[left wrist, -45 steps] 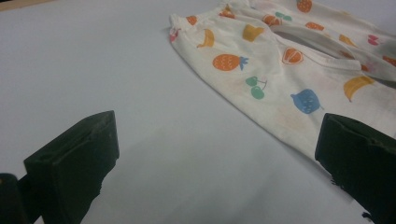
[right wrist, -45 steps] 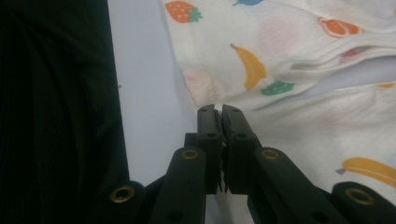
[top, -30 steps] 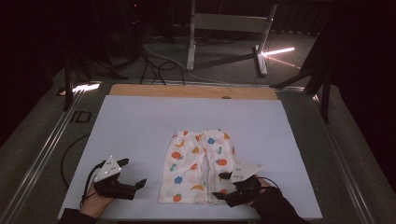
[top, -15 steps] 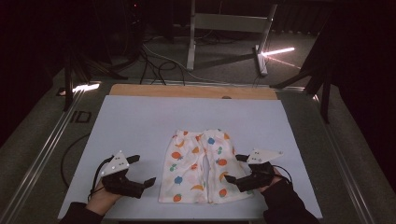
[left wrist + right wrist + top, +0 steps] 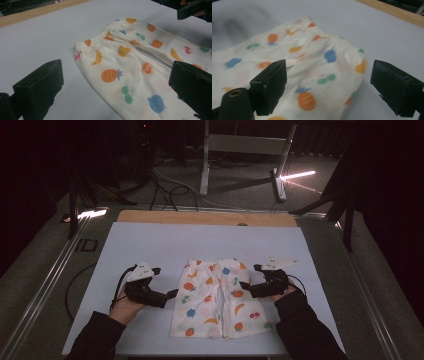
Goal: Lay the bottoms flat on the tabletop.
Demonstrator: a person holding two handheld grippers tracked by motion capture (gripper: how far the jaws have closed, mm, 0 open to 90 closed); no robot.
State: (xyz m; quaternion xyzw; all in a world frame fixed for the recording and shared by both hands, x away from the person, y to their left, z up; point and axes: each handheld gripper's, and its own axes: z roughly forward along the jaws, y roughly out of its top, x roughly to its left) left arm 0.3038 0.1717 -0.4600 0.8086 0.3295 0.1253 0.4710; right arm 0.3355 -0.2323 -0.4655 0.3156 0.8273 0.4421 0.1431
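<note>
The left claw (image 5: pixel 161 284) is hovering just beside the fruit-print trousers (image 5: pixel 216 297), jaws apart. The trousers are lying flat mid-counter (image 5: pixel 150 245), waistband away from the person. The right claw (image 5: pixel 251 280), also apart, is flanking their other edge. A two-sided grasp seems next, probably for folding.
</note>
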